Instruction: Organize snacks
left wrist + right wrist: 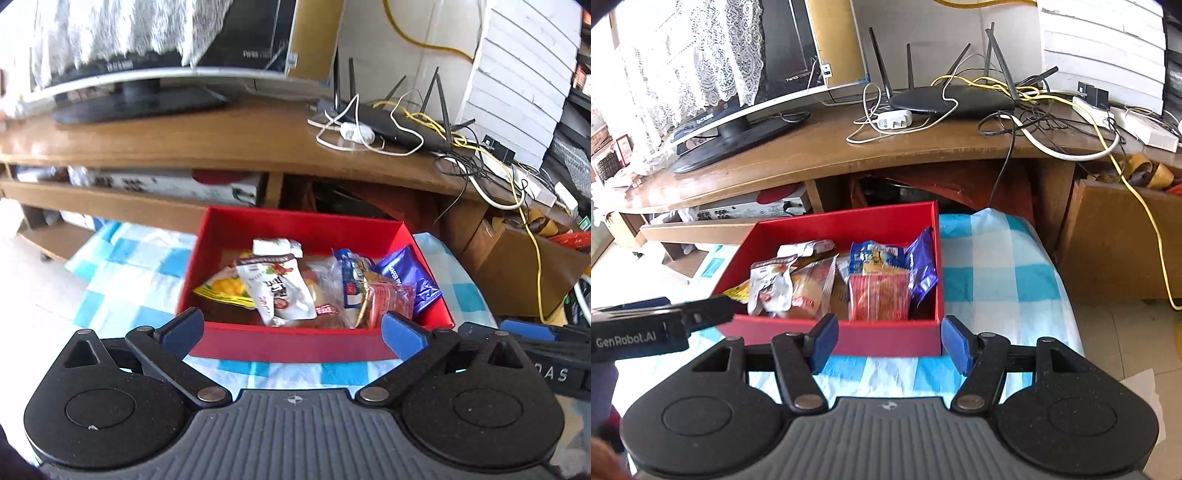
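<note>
- The red box (827, 338) sits on a blue-and-white checked cloth (997, 266), near the wooden TV stand (221, 144); all the snack packets (280, 291) in view lie inside it, in a loose heap.
- The left gripper (291, 330) hovers before the box's near wall, its jaws spread wide with nothing between them.
- The right gripper (890, 345) hovers at the box's near right corner, jaws partly open and empty.
- The packets look light, crinkly and slippery; their contents are probably crushable. A pinch on a sealed edge seems safest.
- One box; about seven packets, overlapping, so the count is uncertain: a yellow one (221, 290), a white pouch (280, 295), a purple wrapper (410, 278), a red-and-clear pack (881, 297).
</note>
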